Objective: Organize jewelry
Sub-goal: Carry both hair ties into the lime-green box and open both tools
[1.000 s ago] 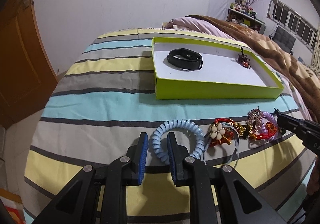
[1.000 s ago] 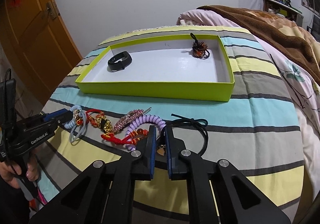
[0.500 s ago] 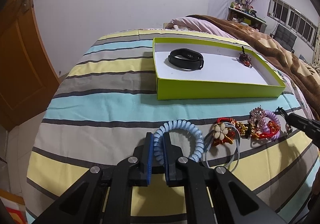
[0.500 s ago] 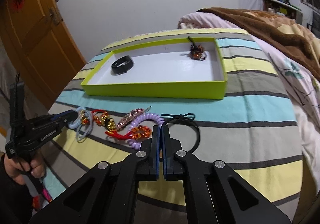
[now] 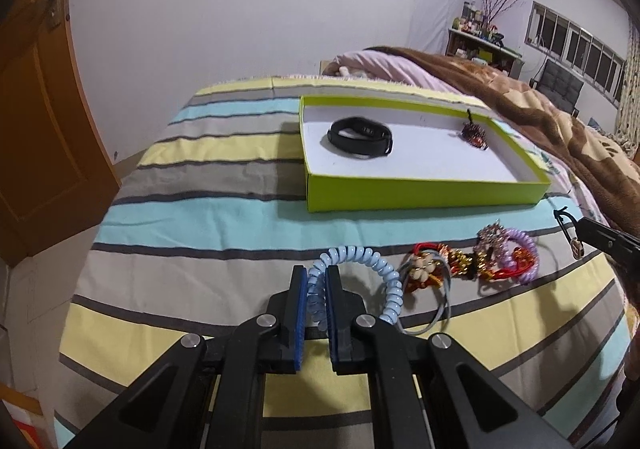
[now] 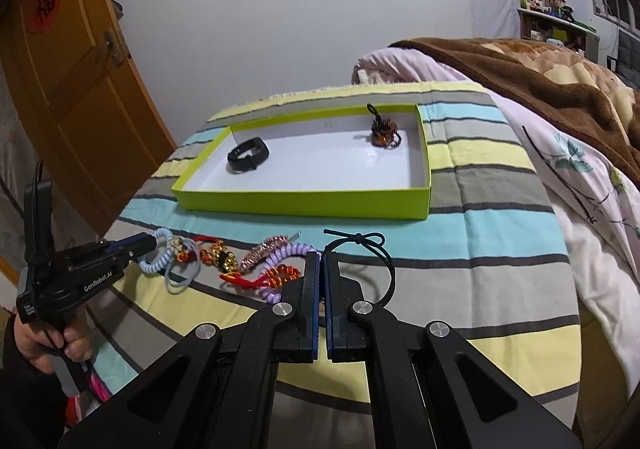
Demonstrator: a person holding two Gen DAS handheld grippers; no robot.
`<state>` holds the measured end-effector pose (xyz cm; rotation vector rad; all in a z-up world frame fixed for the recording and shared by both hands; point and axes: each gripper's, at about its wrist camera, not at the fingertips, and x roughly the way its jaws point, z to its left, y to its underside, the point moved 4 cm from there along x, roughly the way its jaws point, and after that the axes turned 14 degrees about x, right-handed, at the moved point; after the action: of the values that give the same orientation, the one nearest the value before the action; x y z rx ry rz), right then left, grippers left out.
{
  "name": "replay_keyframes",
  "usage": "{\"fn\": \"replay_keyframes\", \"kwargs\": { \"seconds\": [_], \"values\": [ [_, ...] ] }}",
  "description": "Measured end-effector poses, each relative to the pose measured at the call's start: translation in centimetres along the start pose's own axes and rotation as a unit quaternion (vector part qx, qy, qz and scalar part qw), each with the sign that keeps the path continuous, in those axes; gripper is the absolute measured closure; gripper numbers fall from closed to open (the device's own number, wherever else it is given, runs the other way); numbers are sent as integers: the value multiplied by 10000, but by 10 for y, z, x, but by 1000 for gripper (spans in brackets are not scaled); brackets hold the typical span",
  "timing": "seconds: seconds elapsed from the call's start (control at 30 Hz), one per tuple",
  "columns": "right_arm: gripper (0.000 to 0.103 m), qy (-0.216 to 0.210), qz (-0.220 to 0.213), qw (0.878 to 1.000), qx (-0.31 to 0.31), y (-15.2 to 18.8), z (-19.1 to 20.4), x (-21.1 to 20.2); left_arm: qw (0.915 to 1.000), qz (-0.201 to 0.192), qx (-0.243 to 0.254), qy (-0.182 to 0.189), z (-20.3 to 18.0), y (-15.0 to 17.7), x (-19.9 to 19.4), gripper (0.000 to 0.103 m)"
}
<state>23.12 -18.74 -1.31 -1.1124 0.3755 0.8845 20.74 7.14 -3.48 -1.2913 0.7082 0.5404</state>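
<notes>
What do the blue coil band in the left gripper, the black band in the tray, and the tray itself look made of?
Blue coil band: smooth glossy plastic, probably; springy phone-cord spiral.
Black band: matte rubber or silicone, seemingly; one moulded loop with a glossy face.
Tray: likely cardboard; flat lime walls, crisp folded corners, white inside.

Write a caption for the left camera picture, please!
Left gripper pinches a blue spiral bracelet near the green box.
</notes>
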Motion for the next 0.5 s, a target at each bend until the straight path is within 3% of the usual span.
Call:
{"fn": "replay_keyframes", "kwargs": {
  "seconds": [0.5],
  "values": [
    [102, -94, -302, 9993, -215, -9, 15, -29, 9985, -543, 61, 36, -4, -22, -48, 95]
  ]
}}
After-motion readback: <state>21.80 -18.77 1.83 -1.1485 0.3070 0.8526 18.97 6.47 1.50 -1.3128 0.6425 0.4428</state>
